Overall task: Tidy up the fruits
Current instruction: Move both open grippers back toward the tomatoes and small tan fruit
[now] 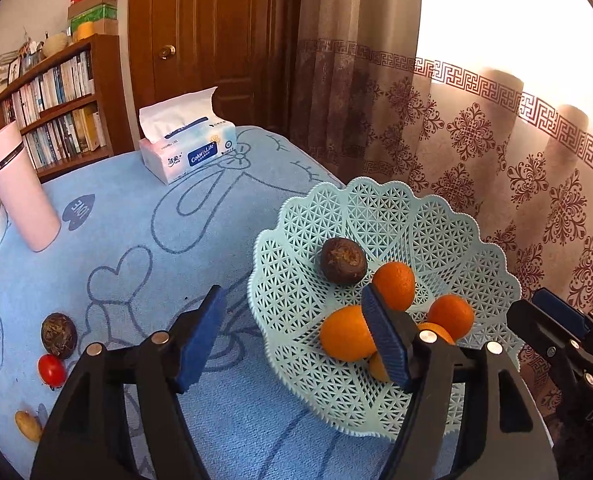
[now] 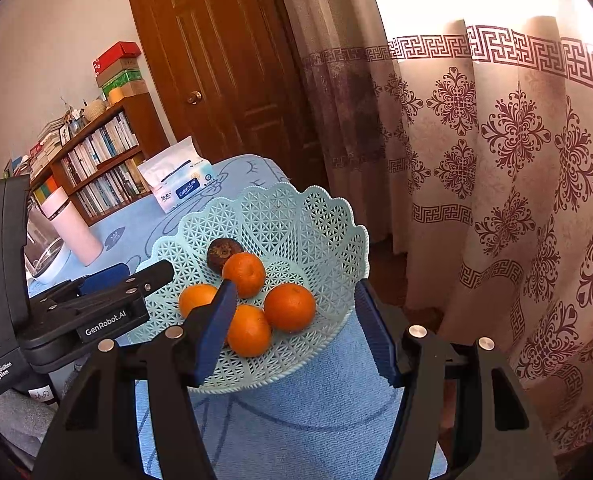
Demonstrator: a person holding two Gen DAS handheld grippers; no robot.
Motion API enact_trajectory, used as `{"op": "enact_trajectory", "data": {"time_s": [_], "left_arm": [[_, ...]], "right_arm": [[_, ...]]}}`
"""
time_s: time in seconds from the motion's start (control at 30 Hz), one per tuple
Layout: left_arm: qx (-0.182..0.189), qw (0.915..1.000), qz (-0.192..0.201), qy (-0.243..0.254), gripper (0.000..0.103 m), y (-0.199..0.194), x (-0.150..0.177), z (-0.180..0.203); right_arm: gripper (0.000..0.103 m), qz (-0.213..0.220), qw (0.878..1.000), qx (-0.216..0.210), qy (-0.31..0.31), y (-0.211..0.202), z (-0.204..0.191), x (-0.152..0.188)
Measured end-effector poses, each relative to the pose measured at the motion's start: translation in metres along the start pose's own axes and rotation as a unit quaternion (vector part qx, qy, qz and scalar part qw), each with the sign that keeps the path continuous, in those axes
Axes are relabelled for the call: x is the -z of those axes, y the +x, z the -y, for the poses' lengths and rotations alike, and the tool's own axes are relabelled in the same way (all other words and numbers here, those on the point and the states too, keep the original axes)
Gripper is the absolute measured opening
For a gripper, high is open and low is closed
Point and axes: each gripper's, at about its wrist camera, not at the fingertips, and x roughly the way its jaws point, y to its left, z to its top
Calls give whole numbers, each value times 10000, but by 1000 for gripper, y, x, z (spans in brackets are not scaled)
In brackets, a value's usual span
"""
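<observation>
From the left wrist view, the left gripper [image 1: 294,334] is hanging over the near-left edge of the pale blue lattice basket [image 1: 296,360] with its jaws spread wide and nothing between them — one blue pad over the tablecloth [image 1: 136,208], the other over the fruit. Inside the basket a dark brown passion fruit [image 1: 343,259] is sitting up the slope, with the oranges [image 1: 346,338] crowding the bottom, probably because the bowl's curve is rolling them together. Still loose on the cloth at the left are a second passion fruit [image 1: 58,335], a cherry tomato [image 1: 51,369] just beside it, and a small potato-like piece [image 1: 27,425] nearer the edge. I judge those are what remains to be gathered, and the open jaws are suiting a reach toward them. A pink tumbler [image 1: 20,192] and a tissue pack [image 1: 186,146] are standing farther back, well apart from the fruit.

From the right wrist view, the right gripper [image 2: 292,332] is also open and empty, its jaws framing the basket's near rim [image 2: 256,380] — held back, seemingly leaving room. The left gripper's body is reaching in from the left. Four oranges [image 2: 289,307] are clustering low, the passion fruit touching one from behind.
</observation>
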Motion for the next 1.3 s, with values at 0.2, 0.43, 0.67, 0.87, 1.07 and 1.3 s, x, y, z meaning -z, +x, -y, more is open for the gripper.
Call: {"op": "enact_trajectory", "data": {"time_s": [0.2,0.43,0.67,0.87,1.07,1.3], "left_arm": [[-7,9999,-26,-133,89,-4,2,-6],[-139,9992,-124,-363,90,-10,6,-17],[-349,9987,-39,-377,90,-22,11,-25],[-524,9978,-30,-401,90,-31,16,-34],[-637,9968,27,-485,90,-41,21,-46],[-731,9954,76,-618,90,-52,27,-63]], "right_arm": [[69,-30,10000,28,-13,-1,-4,0],[74,-40,9996,271,-107,-1,-10,0],[76,13,9975,563,-430,-2,-24,0],[79,11,9969,532,-587,-2,-36,0],[79,17,9960,507,-740,-3,-51,1],[79,69,9928,553,-1059,-5,-74,4]]}}
